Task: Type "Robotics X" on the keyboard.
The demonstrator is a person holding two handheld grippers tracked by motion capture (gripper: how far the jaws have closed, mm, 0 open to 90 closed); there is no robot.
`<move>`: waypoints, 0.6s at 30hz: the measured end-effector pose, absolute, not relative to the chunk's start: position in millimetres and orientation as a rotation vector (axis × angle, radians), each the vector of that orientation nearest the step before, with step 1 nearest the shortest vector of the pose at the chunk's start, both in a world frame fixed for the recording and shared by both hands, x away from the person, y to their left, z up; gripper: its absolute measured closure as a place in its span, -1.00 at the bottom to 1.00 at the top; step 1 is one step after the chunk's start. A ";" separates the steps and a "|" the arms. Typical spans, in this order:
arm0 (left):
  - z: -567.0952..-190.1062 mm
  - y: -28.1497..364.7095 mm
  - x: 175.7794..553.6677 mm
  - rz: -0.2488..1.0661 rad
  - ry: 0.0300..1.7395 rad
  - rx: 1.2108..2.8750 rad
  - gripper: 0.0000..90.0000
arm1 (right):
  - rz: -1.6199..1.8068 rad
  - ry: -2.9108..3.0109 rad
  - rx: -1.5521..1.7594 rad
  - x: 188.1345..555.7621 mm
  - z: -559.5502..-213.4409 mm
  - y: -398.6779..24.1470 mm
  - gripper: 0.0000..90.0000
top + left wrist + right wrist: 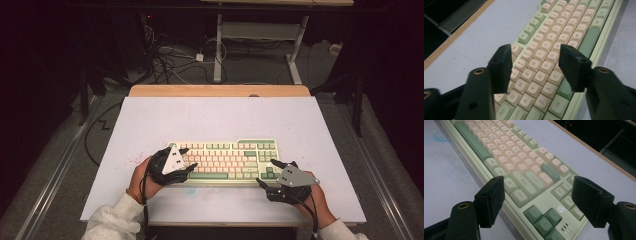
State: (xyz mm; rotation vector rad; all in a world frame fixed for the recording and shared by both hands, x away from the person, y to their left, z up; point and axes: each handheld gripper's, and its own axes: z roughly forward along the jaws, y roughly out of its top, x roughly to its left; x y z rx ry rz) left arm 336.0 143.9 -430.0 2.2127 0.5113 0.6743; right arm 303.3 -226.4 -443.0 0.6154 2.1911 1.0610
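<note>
Squarely on the pale table top (150, 120), nearer the person's edge than the far wooden edge, lies a keyboard (225, 160) with a pale green case, cream letter keys and darker green keys along its rows. Seen from the high view, its long side runs across the table, and a gripper sits at each end. The left gripper (186, 161), held in the person's left hand (142, 176), hangs over the keyboard's left end with its grey three-cornered plate on top; its jaws are spread apart and pinch nothing. In the left gripper view the two black jaws of that gripper (535, 67) stand wide, framing the letter keys from Q and A across to G and C, with the keyboard (564, 30) running away toward the upper right and bare table to the left of it. The right gripper (269, 172), held in the person's right hand (315, 202), sits at the keyboard's right front corner, one jaw reaching over the arrow keys and the other just off the front edge above the table. Its jaws are likewise spread and grip nothing. In the right gripper view the gripper (537, 195) brackets the Ctrl and Shift keys, the dark green arrow keys (544, 218) and a small logo, while the keyboard (499, 147) stretches away to the upper left. White sleeves (112, 220) cover both forearms at the bottom of the high view. Beyond the table, cables (170, 60) lie on the grey floor near a white desk frame (260, 35).
</note>
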 end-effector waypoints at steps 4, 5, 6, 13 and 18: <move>-431.9 148.0 334.1 0.683 0.532 2.197 -0.29 | 1.069 2.196 0.620 303.4 -442.4 -227.3 -0.38; -432.4 148.6 333.2 0.688 0.532 2.197 -0.29 | 1.071 2.200 0.620 303.5 -442.1 -227.5 -0.37; -432.8 149.5 331.9 0.690 0.535 2.190 -0.29 | 1.075 2.202 0.621 303.8 -441.7 -227.9 -0.37; -435.6 154.7 322.6 0.743 0.572 2.158 -0.56 | 1.105 2.215 0.644 304.6 -441.0 -230.4 -0.27; -438.5 163.2 315.4 0.752 0.586 2.147 -0.61 | 1.135 2.220 0.650 305.8 -440.1 -231.0 -0.02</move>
